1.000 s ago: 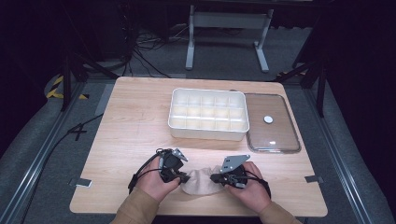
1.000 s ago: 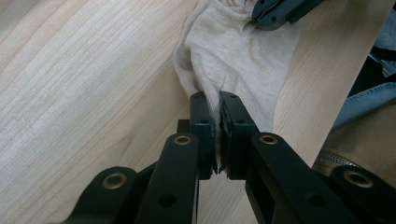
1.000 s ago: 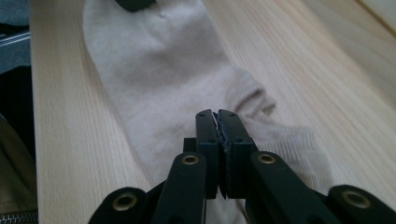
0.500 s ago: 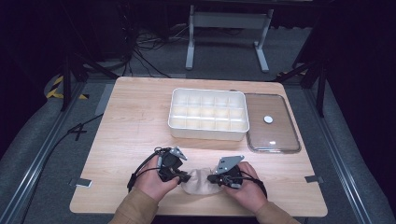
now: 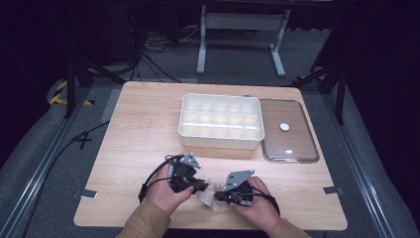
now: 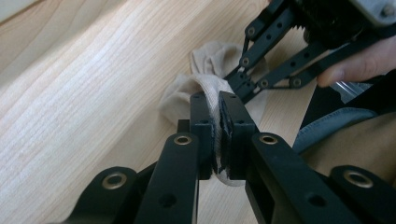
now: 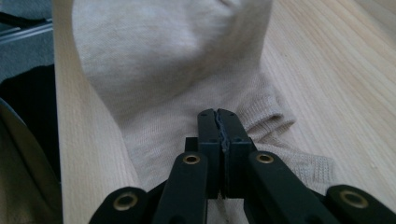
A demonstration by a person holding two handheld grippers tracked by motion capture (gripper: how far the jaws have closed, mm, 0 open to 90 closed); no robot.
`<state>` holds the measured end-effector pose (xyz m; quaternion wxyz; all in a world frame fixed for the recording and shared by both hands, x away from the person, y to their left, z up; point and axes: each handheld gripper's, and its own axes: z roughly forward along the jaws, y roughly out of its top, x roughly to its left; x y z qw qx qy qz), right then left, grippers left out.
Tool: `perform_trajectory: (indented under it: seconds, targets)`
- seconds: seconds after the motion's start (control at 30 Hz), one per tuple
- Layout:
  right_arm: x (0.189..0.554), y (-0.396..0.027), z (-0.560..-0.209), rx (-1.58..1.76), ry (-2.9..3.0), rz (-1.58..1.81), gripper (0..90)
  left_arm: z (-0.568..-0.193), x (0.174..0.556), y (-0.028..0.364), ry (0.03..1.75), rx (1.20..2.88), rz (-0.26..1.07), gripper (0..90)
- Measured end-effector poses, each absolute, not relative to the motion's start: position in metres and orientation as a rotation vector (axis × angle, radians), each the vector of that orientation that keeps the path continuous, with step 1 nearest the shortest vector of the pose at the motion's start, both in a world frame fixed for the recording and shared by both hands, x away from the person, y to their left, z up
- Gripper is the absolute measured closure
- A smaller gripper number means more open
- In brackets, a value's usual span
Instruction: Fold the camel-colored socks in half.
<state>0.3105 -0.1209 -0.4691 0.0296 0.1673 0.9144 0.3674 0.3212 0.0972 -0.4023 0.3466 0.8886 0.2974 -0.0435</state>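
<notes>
A soft beige cloth sock [image 5: 212, 194] lies crumpled at the near edge of the light wooden counter [image 5: 148, 129], between the person's two hands. The left gripper [image 6: 219, 122] has its black fingers [image 6: 201, 135] clamped on a thick fold of the sock's ribbed cuff. The right gripper [image 7: 218, 126] has its fingers pressed together on a thin bit of the sock's cloth. In the high view the left gripper [image 5: 198, 186] and the right gripper [image 5: 222, 195] sit very near each other, with the sock bunched between them. Far from the hands stands a white plastic box with many small compartments [image 5: 221, 121], and to its right a clear flat lid with a white knob [image 5: 288, 130] lies on the counter. The sock is right by the near edge, so it could slide off if one gripper lets go. The right gripper holds only a thin pinch, so that cloth could slip out if the hands pull apart fast. The grippers are so close that they could bump each other.
</notes>
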Motion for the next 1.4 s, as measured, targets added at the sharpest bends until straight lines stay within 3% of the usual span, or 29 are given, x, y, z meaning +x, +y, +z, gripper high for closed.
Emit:
perform_trajectory:
  seconds: [0.27, 0.6, 1.4]
  targets:
    - [0.308, -0.124, -0.467, 0.510, 2.782, 1.172, 82.5, -0.401, 0.321, 0.094, 0.778, 2.352, -0.143, 85.0]
    - [0.312, -0.167, -0.452, 0.636, 2.788, 1.061, 84.0, -0.394, 0.322, 0.091, 0.772, 2.391, -0.145, 84.9]
    - [0.309, -0.161, -0.468, 0.604, 2.781, 1.091, 84.2, -0.394, 0.327, 0.061, 0.686, 2.358, -0.143, 84.5]
